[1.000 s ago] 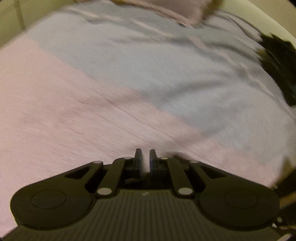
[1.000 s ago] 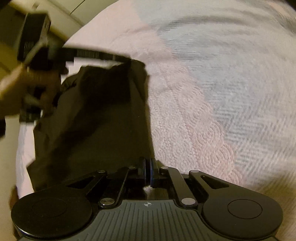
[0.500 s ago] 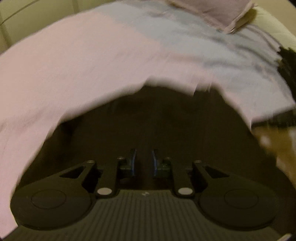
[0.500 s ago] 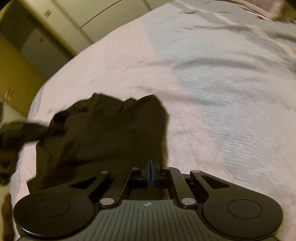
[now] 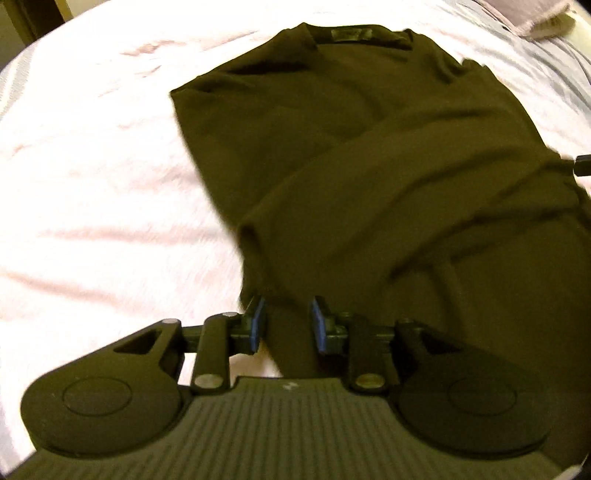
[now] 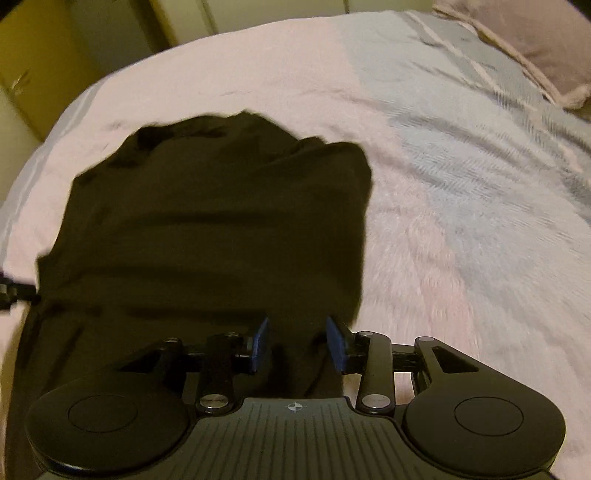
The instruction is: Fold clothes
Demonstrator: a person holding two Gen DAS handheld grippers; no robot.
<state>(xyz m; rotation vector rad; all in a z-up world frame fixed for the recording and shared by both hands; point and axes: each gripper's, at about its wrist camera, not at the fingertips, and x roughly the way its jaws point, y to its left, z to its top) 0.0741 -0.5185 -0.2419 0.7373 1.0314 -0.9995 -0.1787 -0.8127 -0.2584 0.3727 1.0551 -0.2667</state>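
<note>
A dark olive-brown top (image 5: 369, 140) lies spread on the pink bedspread (image 5: 92, 184), its collar and label (image 5: 351, 35) at the far end and a fold bulging across its near half. My left gripper (image 5: 288, 321) is open at the near hem, with cloth lying loose between its blue pads (image 5: 258, 321). The right wrist view shows the same top (image 6: 207, 229) from its other near corner. There my right gripper (image 6: 298, 334) is open too, cloth between its pads (image 6: 334, 343). The right gripper's tip (image 5: 581, 165) shows at the left view's right edge.
The bedspread turns grey-blue (image 6: 480, 147) to the right of the garment. A pinkish pillow (image 6: 546, 48) lies at the far right corner of the bed. Pale cabinet doors (image 6: 74, 55) stand beyond the bed's far left edge.
Both grippers were shut on the garment while it hung and swung. It now lies flat on the bed, and both pairs of fingers have opened and let the hem go.
</note>
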